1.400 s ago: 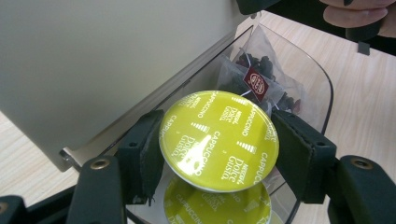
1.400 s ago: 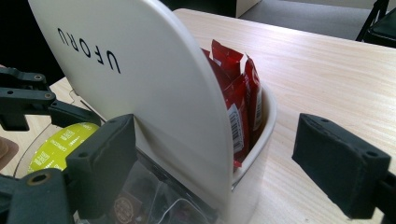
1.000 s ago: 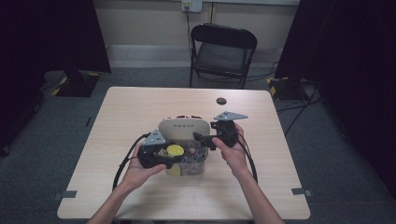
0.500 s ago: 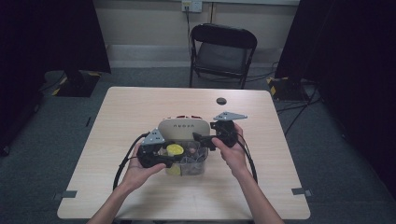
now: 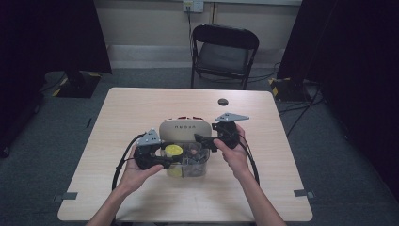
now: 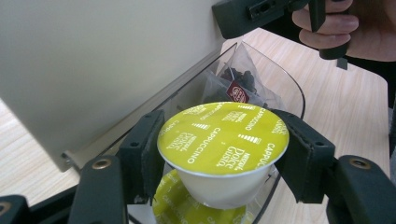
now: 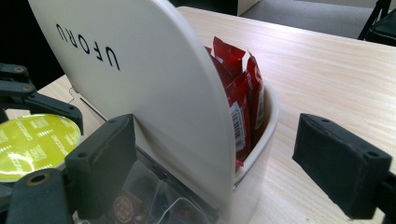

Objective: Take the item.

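Observation:
A coffee capsule (image 6: 223, 135) with a yellow Cappuccino lid is clamped between the jaws of my left gripper (image 6: 224, 154). It hangs just above a clear tray (image 6: 280, 79), seen from above as capsule (image 5: 172, 149) and left gripper (image 5: 170, 153). A second yellow capsule (image 6: 187, 205) lies in the tray below it, with tea bags (image 6: 238, 86) further in. My right gripper (image 7: 219, 158) is open, its jaws standing wide on either side of the edge of the white holder (image 7: 140, 79). From above, the right gripper (image 5: 200, 140) is at the holder's (image 5: 183, 128) right front.
Red sachets (image 7: 240, 93) stand in the holder's back pocket. A small black round thing (image 5: 223, 101) lies on the wooden table (image 5: 141, 113) behind the holder. A black folding chair (image 5: 225, 52) stands beyond the far edge.

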{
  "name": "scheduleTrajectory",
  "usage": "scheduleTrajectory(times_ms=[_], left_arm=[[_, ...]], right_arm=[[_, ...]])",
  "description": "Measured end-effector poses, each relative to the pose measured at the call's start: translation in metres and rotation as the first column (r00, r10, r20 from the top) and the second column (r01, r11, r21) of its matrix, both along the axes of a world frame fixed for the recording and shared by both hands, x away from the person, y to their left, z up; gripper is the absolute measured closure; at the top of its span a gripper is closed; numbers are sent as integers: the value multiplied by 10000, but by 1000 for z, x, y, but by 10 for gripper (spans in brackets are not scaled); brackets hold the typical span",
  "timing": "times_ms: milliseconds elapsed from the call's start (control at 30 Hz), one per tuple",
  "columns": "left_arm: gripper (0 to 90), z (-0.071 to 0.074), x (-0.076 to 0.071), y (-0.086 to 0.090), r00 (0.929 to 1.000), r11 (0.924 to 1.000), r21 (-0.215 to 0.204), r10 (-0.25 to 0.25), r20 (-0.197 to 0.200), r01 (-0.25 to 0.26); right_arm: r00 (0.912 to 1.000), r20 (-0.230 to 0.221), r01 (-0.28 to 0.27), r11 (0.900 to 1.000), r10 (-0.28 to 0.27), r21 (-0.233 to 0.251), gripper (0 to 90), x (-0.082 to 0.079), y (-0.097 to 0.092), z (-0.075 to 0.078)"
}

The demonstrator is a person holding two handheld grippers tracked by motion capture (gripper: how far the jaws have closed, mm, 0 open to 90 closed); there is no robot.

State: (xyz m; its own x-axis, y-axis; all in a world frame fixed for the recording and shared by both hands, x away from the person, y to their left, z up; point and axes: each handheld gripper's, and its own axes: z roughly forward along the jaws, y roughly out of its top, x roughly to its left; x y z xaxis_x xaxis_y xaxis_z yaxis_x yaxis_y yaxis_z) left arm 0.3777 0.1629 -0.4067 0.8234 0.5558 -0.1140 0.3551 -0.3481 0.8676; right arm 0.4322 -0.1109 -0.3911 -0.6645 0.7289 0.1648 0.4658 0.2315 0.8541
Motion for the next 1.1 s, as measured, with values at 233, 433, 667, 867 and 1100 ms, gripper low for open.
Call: scheduleTrajectory(times_ms=[233,433,667,867,1100], left_arm=[[378,5,-7,10,10000,9998,-203,64,32,-64],[379,9,-7,21,9999,9996,-262,63,100,-60],[379,12,-9,30,9997,9991,-412,131,225,-122],[379,15,-9,39,9989,9987,-353,368,289,-358],[379,15,-9,51,9977,9977,-324,611,291,-601]], right_arm=[[10000,-34,13,10000,-13,-4,125,0,-1,0],[10000,-47,2,10000,-2,12,120,1,-1,-1],[10000,-42,-16,10000,16,12,120,1,-1,-1],[10000,-41,-16,10000,16,5,120,1,-1,-1],[10000,-53,-7,10000,7,-3,117,1,-1,-1]])
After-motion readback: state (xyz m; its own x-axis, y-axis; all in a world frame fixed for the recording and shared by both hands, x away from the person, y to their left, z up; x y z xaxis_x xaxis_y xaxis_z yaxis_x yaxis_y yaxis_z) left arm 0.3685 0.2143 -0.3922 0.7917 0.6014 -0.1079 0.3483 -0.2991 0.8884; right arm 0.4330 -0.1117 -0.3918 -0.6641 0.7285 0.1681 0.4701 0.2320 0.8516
